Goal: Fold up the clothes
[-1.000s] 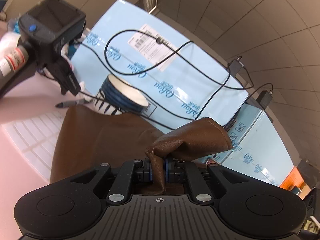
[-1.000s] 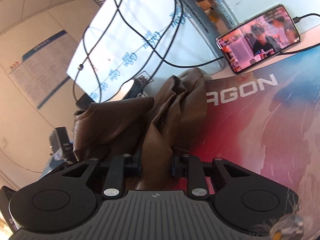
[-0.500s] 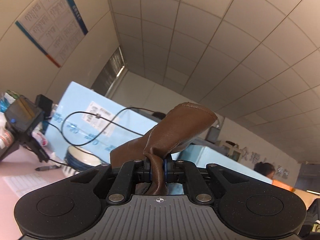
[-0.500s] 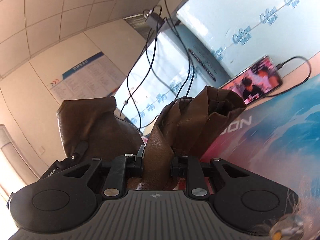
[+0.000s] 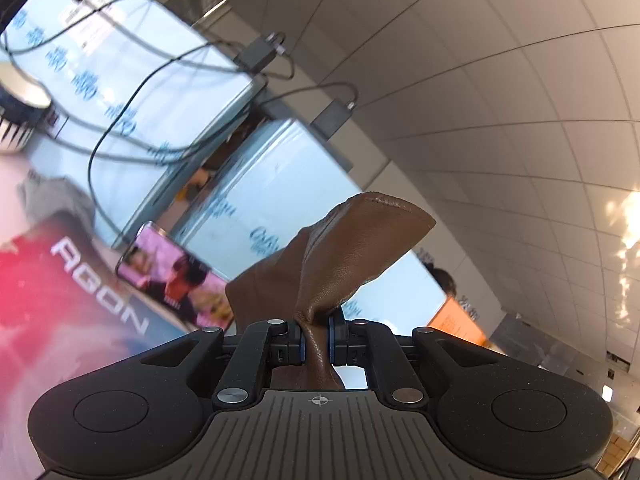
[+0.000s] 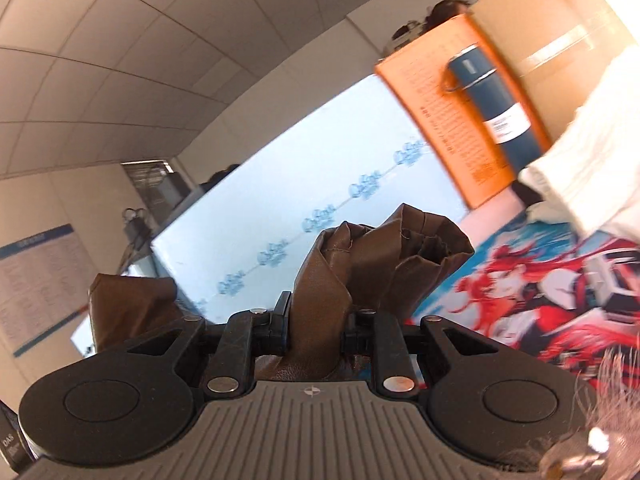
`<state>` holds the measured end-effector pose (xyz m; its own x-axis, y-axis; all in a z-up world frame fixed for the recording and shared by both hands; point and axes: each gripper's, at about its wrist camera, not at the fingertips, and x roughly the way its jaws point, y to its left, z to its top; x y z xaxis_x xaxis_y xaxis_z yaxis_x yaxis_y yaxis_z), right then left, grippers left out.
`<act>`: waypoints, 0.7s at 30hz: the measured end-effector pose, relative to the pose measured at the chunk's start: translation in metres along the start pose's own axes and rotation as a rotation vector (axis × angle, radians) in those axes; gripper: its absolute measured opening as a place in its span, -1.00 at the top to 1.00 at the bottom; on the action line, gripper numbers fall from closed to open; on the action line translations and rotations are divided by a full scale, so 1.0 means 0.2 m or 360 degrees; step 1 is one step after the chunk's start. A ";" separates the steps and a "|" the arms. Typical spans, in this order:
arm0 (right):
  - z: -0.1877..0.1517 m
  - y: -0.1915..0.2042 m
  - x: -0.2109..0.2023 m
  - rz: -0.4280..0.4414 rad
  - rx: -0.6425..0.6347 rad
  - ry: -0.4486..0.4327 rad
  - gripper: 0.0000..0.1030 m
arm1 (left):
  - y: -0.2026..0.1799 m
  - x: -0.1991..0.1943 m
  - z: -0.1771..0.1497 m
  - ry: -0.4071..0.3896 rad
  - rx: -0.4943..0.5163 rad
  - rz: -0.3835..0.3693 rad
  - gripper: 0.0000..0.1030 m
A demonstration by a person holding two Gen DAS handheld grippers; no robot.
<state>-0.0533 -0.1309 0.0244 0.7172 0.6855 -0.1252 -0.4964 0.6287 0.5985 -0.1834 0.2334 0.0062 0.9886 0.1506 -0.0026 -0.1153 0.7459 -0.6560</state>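
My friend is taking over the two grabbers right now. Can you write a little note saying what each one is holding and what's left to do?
Left gripper: fingers shut on a stitched edge of the brown leather garment.
Right gripper: fingers shut on a thicker, bunched part of the same garment.
Where things are: the garment is lifted above the printed desk mat; a phone lies on the mat by the blue boards.
Done: both ends picked up.
Left: no fold is visible yet; probably lay it on the mat and fold it.
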 end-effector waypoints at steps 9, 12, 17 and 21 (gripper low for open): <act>-0.11 -0.28 -0.08 -0.0260 0.0070 0.0255 0.63 | 0.17 -0.19 -0.11 0.0130 -0.0142 0.0414 0.82; -0.12 -0.29 -0.08 -0.0281 0.0062 0.0294 0.63 | 0.23 -0.20 -0.10 0.0156 -0.0232 0.0482 0.67; -0.10 -0.30 -0.05 -0.0318 0.0015 0.0314 0.63 | 0.23 -0.11 -0.10 0.0243 -0.0128 0.0517 0.65; -0.03 -0.34 0.06 -0.0415 -0.0025 0.0295 0.63 | 0.19 0.07 -0.08 0.0402 0.0015 0.0494 0.65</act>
<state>-0.0143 -0.1636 -0.0227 0.7207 0.5549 -0.4156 -0.3163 0.7966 0.5151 -0.1728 0.2530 -0.0305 0.8992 0.2060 -0.3859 -0.4118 0.6962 -0.5880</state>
